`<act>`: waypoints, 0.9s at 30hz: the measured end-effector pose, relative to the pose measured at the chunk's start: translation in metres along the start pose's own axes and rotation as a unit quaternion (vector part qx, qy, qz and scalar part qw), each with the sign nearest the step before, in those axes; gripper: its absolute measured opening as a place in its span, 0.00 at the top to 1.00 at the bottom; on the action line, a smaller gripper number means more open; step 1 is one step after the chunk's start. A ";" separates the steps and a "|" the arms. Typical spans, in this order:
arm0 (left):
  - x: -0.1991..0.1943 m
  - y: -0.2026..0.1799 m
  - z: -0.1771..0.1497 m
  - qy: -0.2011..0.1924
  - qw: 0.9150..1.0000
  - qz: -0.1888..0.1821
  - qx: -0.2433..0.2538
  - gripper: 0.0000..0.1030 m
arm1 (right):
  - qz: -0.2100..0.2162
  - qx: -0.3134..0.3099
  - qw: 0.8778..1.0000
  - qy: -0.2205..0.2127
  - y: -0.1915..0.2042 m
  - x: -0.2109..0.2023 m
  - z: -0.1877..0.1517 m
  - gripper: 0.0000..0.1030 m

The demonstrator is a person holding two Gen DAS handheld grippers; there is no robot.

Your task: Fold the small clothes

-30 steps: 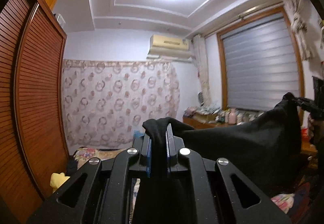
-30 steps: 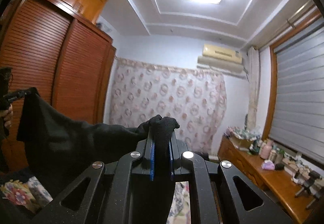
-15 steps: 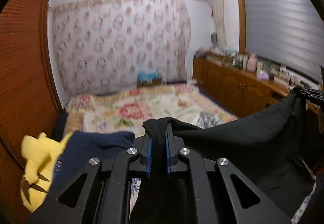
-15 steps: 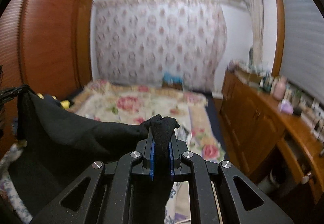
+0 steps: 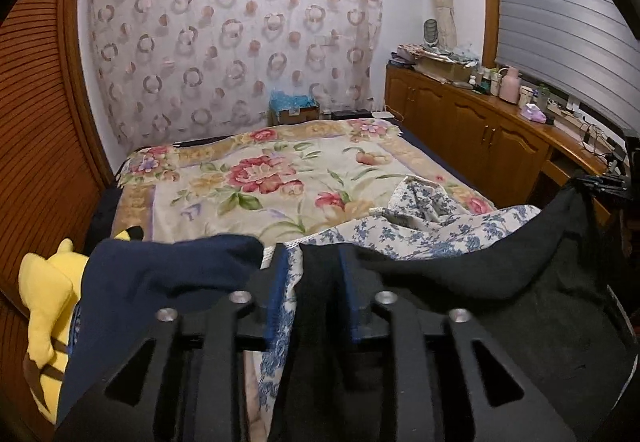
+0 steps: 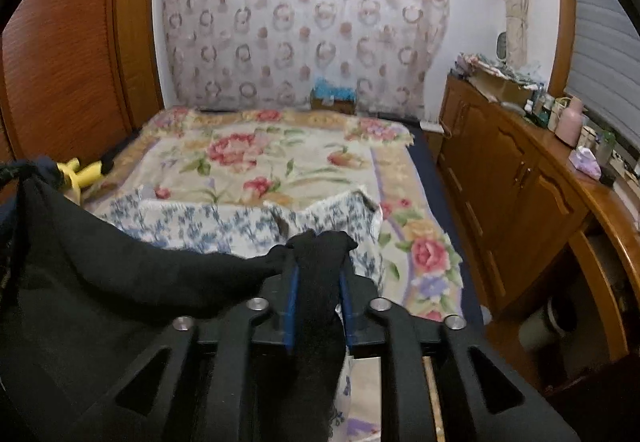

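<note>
A black garment (image 5: 500,262) hangs stretched between my two grippers, low over the bed. The left gripper (image 5: 310,254) has its jaws opening. The garment's corner lies loose between them against the right finger, with a gap on the left. In the right wrist view the right gripper (image 6: 318,266) also has its jaws opening, and a bunched corner of the black garment (image 6: 100,262) still sits between the blue pads. Each gripper shows at the far edge of the other's view: the right gripper (image 5: 604,182) and the left gripper (image 6: 8,170).
Below lies a bed with a flowered blanket (image 5: 280,178). A blue-and-white flowered cloth (image 5: 424,226) is crumpled on its near end. A navy garment (image 5: 160,274) and a yellow plush toy (image 5: 44,302) lie at the left. Wooden cabinets (image 6: 512,178) run along the right, a slatted wardrobe (image 5: 36,146) along the left.
Both grippers swung down from facing the ceiling to facing the bed, bringing the black garment low. Both pairs of jaws, shut on the garment before, have parted.
</note>
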State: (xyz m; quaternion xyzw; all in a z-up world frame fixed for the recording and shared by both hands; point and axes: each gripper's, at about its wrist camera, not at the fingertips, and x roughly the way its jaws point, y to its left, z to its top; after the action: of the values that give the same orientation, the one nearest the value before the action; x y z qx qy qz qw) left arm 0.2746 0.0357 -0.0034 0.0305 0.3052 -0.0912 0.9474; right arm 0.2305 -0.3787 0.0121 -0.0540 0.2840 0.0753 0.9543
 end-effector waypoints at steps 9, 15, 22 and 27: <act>-0.032 -0.011 -0.050 0.028 0.999 -0.020 0.000 0.34 | -0.005 0.000 1.000 0.004 0.012 -0.025 -0.026 0.46; -0.049 -0.021 -0.091 0.048 0.999 -0.018 -0.009 0.34 | 0.008 0.004 1.000 0.015 0.023 -0.048 -0.060 0.46; -0.056 -0.031 -0.123 0.073 0.997 -0.014 -0.012 0.34 | 0.012 0.014 0.999 0.047 0.019 -0.069 -0.092 0.46; -0.052 -0.035 -0.137 0.099 0.995 -0.010 -0.011 0.34 | 0.035 0.042 0.996 0.074 0.010 -0.080 -0.105 0.46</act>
State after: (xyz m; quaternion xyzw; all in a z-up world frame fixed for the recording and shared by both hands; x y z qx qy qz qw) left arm 0.1482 0.0247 -0.0847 0.0255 0.3988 -0.0937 0.9119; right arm 0.1064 -0.3935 -0.0314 -0.0090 0.3582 0.0919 0.9291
